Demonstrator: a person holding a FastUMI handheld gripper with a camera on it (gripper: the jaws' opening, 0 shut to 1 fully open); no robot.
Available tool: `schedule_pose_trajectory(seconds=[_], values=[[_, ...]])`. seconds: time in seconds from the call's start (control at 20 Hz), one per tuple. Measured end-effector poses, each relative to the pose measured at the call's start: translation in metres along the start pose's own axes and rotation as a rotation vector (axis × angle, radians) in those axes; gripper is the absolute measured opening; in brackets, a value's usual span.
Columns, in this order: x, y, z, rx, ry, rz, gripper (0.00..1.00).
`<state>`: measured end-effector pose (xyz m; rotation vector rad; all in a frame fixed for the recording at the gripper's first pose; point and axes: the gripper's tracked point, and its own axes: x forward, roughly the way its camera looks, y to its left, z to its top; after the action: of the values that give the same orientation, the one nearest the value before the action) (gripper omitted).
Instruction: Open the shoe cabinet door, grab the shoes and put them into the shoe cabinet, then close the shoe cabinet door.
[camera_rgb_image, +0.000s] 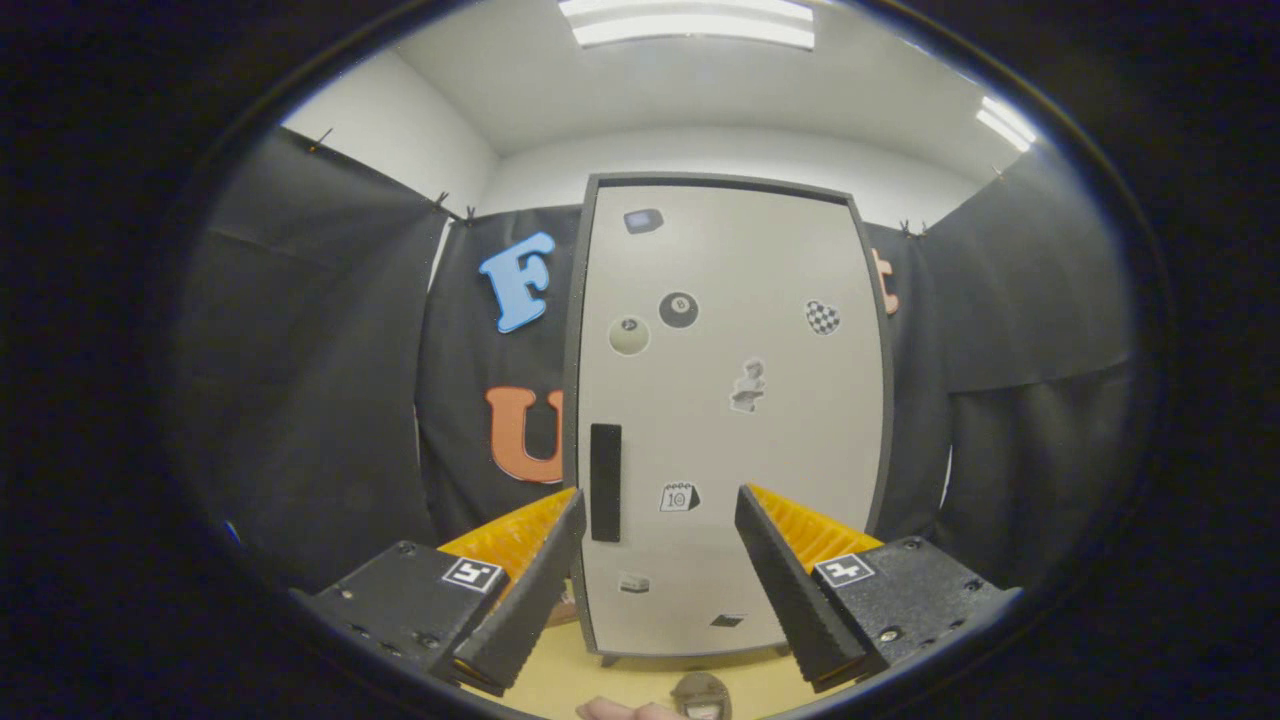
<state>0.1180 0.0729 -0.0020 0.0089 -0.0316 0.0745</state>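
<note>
Cabinet door (730, 420) stands closed, directly beyond the fingers, upright on short feet on the yellowish floor (560, 685). It looks like a stiff, flat, light panel that should swing easily; the sensible hold is the 1 dark vertical handle (605, 482) near its left edge, just ahead of the left fingertip. Small stickers dot the panel. With the door shut, what the cabinet holds cannot be told. The gripper (660, 510) hangs released, fingers spread wide and grasping nothing. A rounded brownish object (701, 697), possibly a shoe, lies low between the fingers.
</note>
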Motion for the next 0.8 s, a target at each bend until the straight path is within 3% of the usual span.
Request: schedule_pose_trajectory(seconds=[0.35,0.55,0.7,0.8], values=[[0.091,0.015,-0.044,0.026,0.108,0.006,0.99],[0.118,0.022,-0.040,0.039,0.092,0.042,0.96],[0.134,0.034,-0.044,0.044,0.123,0.078,0.84],[0.143,0.028,-0.054,0.004,0.164,0.027,0.78]])
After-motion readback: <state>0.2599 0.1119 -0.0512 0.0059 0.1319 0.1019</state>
